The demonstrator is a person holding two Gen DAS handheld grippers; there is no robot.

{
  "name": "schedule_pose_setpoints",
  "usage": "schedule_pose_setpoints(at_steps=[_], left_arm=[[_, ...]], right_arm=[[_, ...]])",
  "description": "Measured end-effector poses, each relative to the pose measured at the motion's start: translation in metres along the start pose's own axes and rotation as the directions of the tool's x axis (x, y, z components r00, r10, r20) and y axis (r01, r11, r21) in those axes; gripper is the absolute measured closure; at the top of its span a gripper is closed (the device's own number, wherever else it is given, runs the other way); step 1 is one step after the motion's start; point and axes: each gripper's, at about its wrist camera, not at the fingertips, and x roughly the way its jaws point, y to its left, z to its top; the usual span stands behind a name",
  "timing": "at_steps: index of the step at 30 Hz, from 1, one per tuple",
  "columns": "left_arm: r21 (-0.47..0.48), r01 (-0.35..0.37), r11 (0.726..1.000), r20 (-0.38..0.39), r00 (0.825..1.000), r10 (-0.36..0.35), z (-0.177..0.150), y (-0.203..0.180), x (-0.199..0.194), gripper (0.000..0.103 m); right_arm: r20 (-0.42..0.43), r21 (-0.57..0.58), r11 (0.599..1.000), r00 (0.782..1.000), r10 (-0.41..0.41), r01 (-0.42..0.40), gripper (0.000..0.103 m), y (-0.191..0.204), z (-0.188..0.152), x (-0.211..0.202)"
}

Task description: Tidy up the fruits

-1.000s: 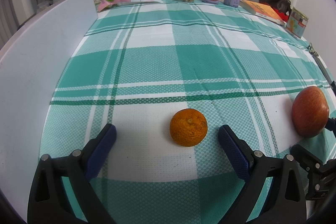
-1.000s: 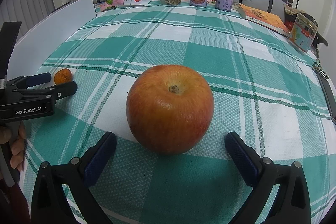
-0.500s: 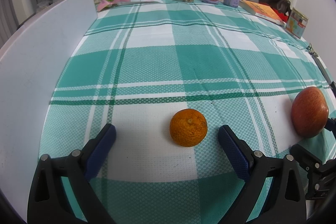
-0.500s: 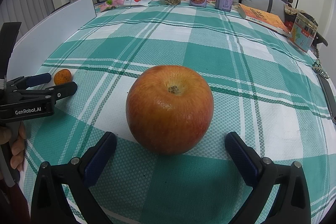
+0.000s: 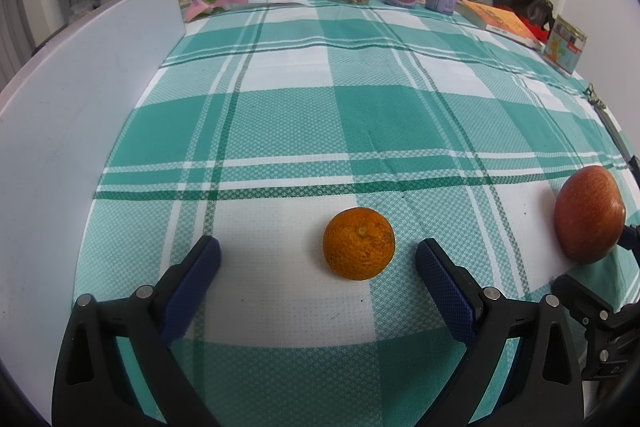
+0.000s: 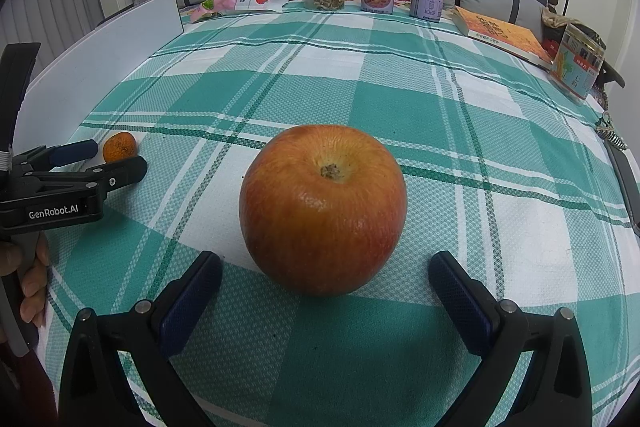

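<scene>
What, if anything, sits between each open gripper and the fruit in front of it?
Nothing visible. The left gripper is open with the orange just ahead between its fingers, only bare tablecloth around it. The right gripper is open with the apple equally unobstructed.

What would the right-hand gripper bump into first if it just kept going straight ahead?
Most likely the apple: it sits on the checked cloth just ahead of the open right gripper, centred between its fingers.
</scene>
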Motion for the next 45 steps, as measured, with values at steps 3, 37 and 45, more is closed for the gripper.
schedule_pose_setpoints(at_steps=[3, 37, 45], left_arm=[[-0.02, 0.097, 0.995, -0.022, 0.995, -0.098, 0.0, 0.011, -0.006, 0.004], [-0.386, 0.101, 0.917, 0.054, 0.995, -0.087, 0.085, 0.224, -0.161, 0.075], [-0.554, -0.179, 0.813, -0.261, 0.965, 0.035, 0.048, 0.333, -0.052, 0.075]], right_arm=[[0.015, 0.023, 0.999, 0.999, 0.04, -0.04, 0.0, -0.005, 0.0, -0.003], [-0.088, -0.055, 0.765, 0.766, 0.636, -0.642, 0.035, 0.169, 0.201, -0.06], [-0.287, -0.369, 0.74, 0.827, 0.484, -0.562, 0.035, 0.36, 0.253, 0.009]])
